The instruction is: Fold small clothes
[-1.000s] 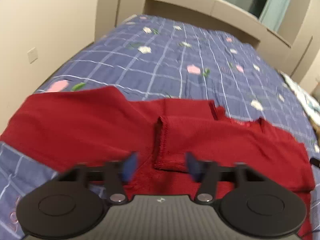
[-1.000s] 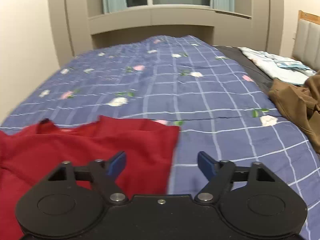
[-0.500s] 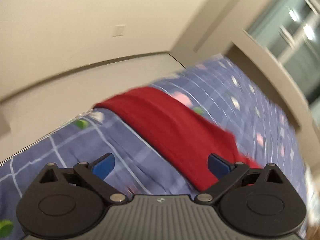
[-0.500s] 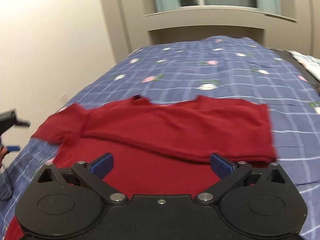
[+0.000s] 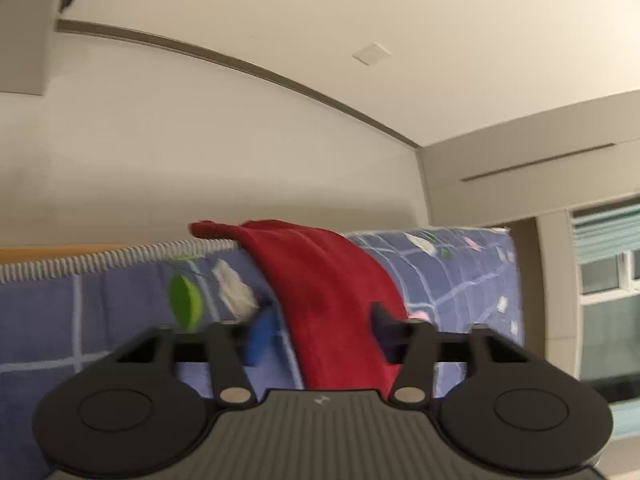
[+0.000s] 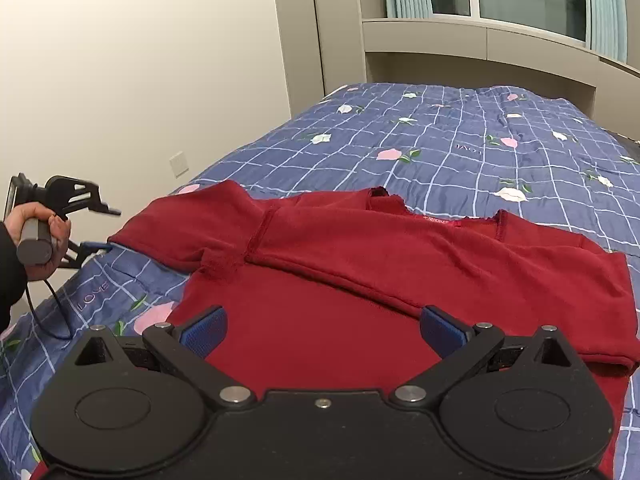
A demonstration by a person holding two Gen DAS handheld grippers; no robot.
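A red sweater [image 6: 360, 280] lies flat on the blue checked bedspread [image 6: 460, 140], with one sleeve folded across its chest. Its other sleeve [image 6: 188, 220] stretches to the bed's left edge. In the left wrist view that sleeve [image 5: 328, 300] runs between the blue pads [image 5: 260, 336] of my left gripper [image 5: 320, 332], whose jaws are closing around it with a gap still showing on the left. The right wrist view shows the left gripper [image 6: 107, 229] held by a hand at the sleeve's tip. My right gripper [image 6: 323, 332] stands wide open over the sweater's body, holding nothing.
A cream wall [image 6: 140, 80] runs close along the bed's left side, with a socket plate [image 6: 178, 163] low on it. A cable [image 6: 48, 312] hangs from the left hand. A window ledge and cabinets [image 6: 480, 40] stand behind the bed's far end.
The left gripper swung to the bed's left edge and rolled, spread wide, then narrowed around the sleeve. The right gripper moved left over the sweater's body and spread its jaws wider.
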